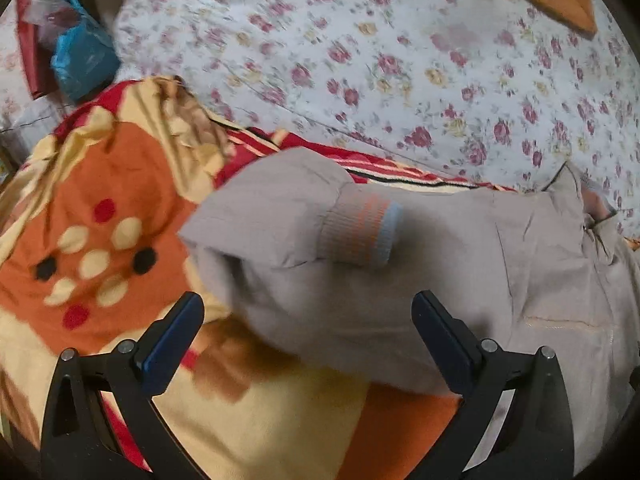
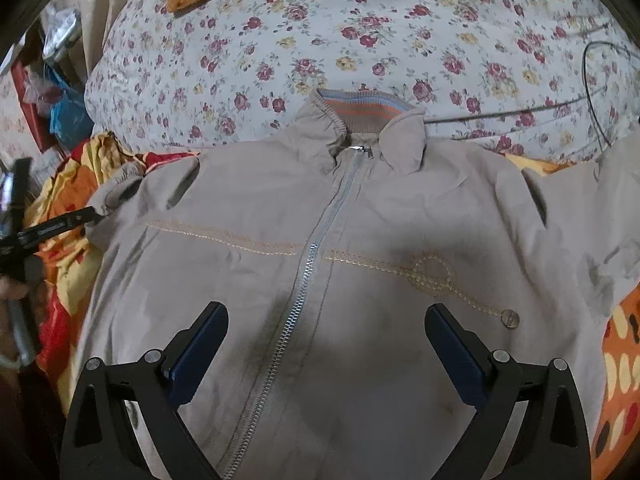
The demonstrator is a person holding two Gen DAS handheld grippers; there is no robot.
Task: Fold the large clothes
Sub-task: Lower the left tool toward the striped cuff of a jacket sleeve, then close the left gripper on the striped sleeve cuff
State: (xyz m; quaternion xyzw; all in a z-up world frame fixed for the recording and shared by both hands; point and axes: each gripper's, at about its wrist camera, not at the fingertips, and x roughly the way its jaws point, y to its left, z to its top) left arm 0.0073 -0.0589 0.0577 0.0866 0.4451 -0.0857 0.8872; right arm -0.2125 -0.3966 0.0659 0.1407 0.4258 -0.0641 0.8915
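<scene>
Both grippers' jaws wide apart, empty, above beige jacket zipped flat on blanket; no legible writing.

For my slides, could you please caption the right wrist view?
Open right gripper above a zipped beige jacket spread on a floral bedsheet.

Beige zip-up jacket, zipped, front up, spread flat on bedding, sleeve folded across its body
</scene>
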